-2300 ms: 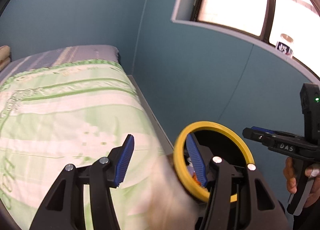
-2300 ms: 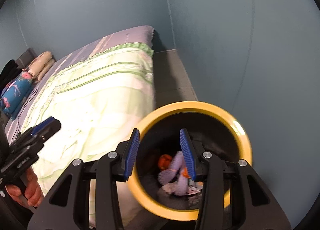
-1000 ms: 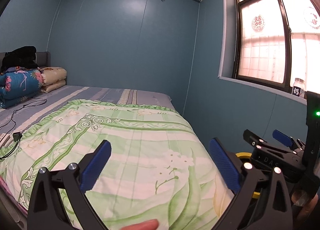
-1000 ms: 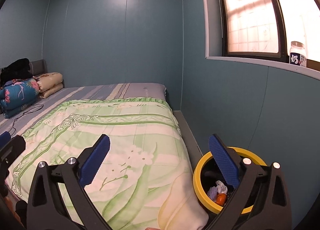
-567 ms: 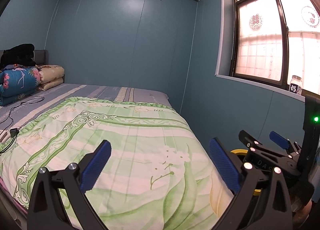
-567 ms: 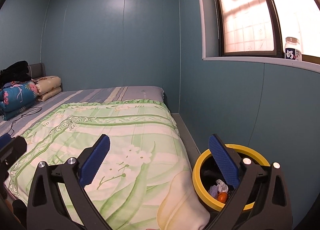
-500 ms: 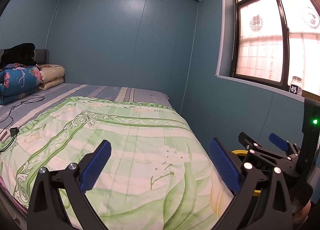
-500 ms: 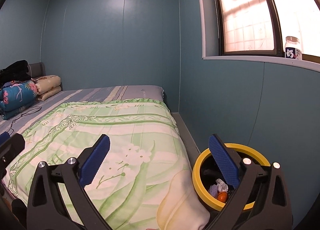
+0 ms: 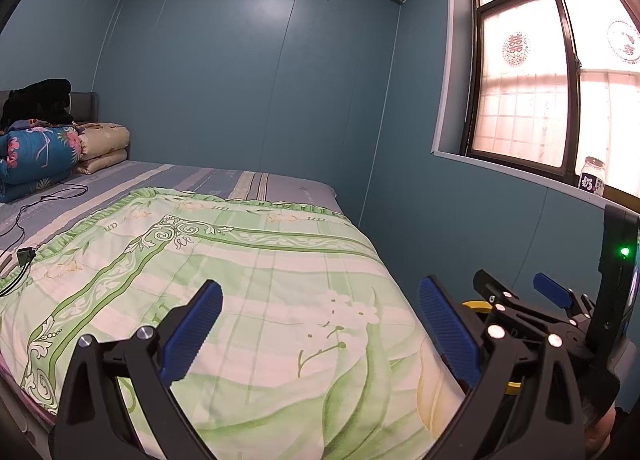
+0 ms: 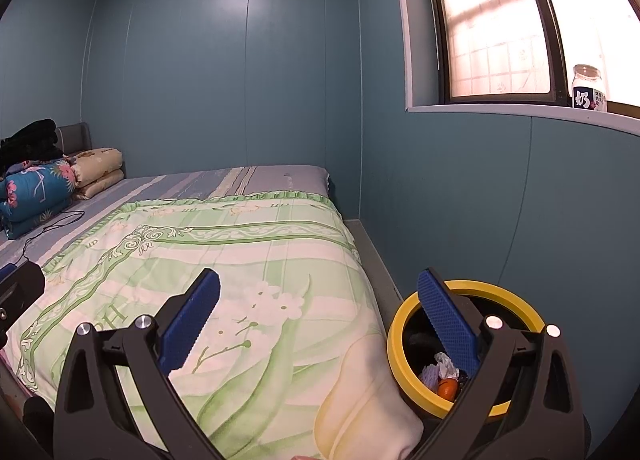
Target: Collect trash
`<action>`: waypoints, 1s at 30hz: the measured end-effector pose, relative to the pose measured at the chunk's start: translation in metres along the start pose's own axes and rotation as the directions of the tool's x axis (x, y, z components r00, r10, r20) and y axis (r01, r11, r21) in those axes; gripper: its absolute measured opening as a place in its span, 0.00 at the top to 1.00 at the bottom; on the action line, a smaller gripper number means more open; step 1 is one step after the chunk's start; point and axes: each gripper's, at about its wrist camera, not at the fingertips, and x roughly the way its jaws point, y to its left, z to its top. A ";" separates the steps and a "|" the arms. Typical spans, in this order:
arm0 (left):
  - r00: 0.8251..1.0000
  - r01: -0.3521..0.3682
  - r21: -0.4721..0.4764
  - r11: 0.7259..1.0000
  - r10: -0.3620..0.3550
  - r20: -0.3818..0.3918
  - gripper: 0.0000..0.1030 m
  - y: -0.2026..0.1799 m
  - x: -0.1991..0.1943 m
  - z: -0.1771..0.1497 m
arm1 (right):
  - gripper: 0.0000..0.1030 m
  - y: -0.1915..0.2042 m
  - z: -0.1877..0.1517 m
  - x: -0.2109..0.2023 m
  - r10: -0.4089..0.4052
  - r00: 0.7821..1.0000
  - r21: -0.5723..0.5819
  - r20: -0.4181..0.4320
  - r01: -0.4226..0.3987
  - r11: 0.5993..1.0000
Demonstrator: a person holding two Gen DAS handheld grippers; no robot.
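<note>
A black trash bin with a yellow rim [image 10: 400, 324] stands on the floor between the bed and the right wall. Crumpled trash [image 10: 442, 374] lies inside it, white, purple and orange pieces. My right gripper [image 10: 320, 312] is open and empty, held above the bed's corner and the bin. My left gripper [image 9: 320, 324] is open and empty over the green quilt [image 9: 240, 280]. In the left wrist view the right gripper [image 9: 520, 300] covers most of the bin, whose rim [image 9: 474, 304] peeks out.
The bed fills the left and middle, with folded blankets [image 9: 44, 155] at its head and a black cable [image 9: 48, 199] on the sheet. A jar [image 10: 588, 89] stands on the windowsill. Blue walls close the right side.
Both grippers rose away from the bin and opened wide about 2 s ago. Over the last second the views have barely shifted.
</note>
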 end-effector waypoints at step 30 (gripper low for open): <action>1.000 0.013 -0.006 1.000 -0.013 -0.004 0.08 -0.001 0.003 -0.002 | 0.08 -0.004 -0.001 0.010 0.005 0.999 0.016 -0.047 -0.004 1.000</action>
